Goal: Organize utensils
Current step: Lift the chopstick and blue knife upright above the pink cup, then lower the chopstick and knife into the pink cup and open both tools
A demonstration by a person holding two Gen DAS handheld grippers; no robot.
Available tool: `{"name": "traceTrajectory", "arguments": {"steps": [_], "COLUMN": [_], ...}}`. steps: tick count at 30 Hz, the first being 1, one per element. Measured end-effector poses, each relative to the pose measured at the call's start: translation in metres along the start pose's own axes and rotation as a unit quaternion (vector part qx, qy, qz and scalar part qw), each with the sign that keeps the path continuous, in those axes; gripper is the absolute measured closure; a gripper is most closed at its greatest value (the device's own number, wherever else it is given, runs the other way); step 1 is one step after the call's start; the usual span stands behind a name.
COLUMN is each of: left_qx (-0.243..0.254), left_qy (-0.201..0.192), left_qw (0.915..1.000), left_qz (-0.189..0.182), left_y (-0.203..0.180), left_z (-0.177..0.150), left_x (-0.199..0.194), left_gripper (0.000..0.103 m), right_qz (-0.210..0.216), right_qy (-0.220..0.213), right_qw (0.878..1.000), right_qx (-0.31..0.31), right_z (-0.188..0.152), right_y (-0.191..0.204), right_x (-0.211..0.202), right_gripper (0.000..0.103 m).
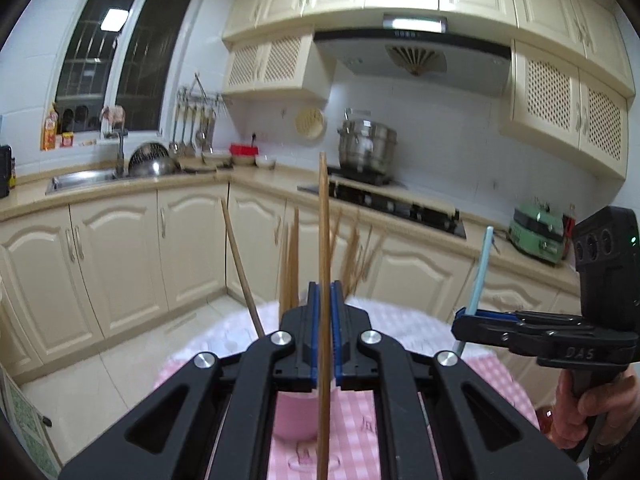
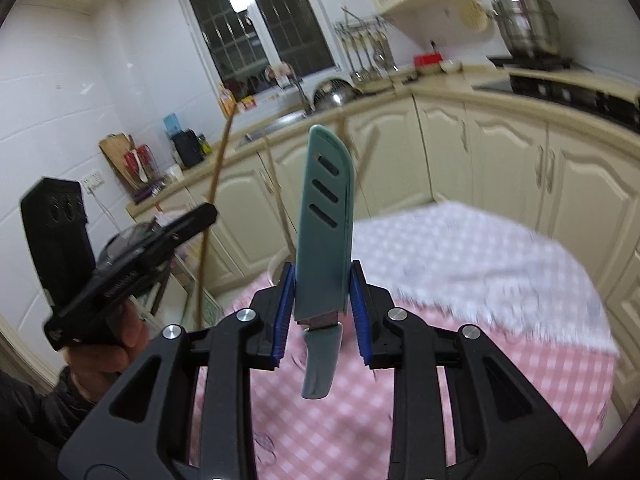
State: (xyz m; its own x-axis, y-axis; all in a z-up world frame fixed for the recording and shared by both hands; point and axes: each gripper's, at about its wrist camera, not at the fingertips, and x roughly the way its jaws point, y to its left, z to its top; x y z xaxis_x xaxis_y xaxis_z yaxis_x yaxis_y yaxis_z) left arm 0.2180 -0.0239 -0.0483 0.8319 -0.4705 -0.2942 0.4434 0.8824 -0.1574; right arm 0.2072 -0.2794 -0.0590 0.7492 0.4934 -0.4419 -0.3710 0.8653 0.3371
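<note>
Left gripper (image 1: pixel 324 300): fingers closed on a single wooden chopstick (image 1: pixel 323 216), held upright, its top end rising above the fingers and its lower end hanging in front of a pink cup (image 1: pixel 294 416). Right gripper (image 2: pixel 322 280): fingers gripping a teal sheathed knife (image 2: pixel 326 216) by the sides of the sheath, tip up, teal handle hanging below the fingers. Pink cup: stands on the table (image 2: pixel 460 320) beneath the left gripper, with more chopsticks (image 1: pixel 291 256) standing up behind the fingers, blurred; whether they sit in the cup cannot be told. Table: covered in a pink-and-white checked cloth. Background: cream kitchen cabinets (image 1: pixel 120 248), sink (image 1: pixel 80 179), steel pot (image 1: pixel 366 144) on the stove.
</note>
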Motion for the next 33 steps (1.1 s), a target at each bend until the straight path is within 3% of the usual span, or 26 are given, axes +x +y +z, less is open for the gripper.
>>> {"name": "traceTrajectory", "arguments": {"steps": [7, 14, 22, 33], "left_qx": [-0.013, -0.023, -0.031, -0.056], "left_qy": [-0.069, -0.112, -0.118, -0.099], "left_qw": [0.9976, 0.9934, 0.9926, 0.9935], "left_qz": [0.001, 0.000, 0.001, -0.002], "left_y": [0.006, 0.007, 0.014, 0.032], "left_z": [0.045, 0.071, 0.076, 0.056], "left_x": [0.006, 0.019, 0.041, 0.070], "left_gripper": [0.098, 0.098, 0.098, 0.098], "right_qz": [0.015, 0.018, 0.010, 0.000], "right_qy": [-0.048, -0.054, -0.045, -0.021], "right_qw": [0.998, 0.998, 0.998, 0.999], "right_qx": [-0.041, -0.040, -0.045, -0.040], "right_z": [0.058, 0.090, 0.096, 0.092], "right_y": [0.026, 0.028, 0.033, 0.027], "right_x": [0.001, 0.020, 0.040, 0.069], "right_gripper": [0.076, 0.076, 0.076, 0.076]}}
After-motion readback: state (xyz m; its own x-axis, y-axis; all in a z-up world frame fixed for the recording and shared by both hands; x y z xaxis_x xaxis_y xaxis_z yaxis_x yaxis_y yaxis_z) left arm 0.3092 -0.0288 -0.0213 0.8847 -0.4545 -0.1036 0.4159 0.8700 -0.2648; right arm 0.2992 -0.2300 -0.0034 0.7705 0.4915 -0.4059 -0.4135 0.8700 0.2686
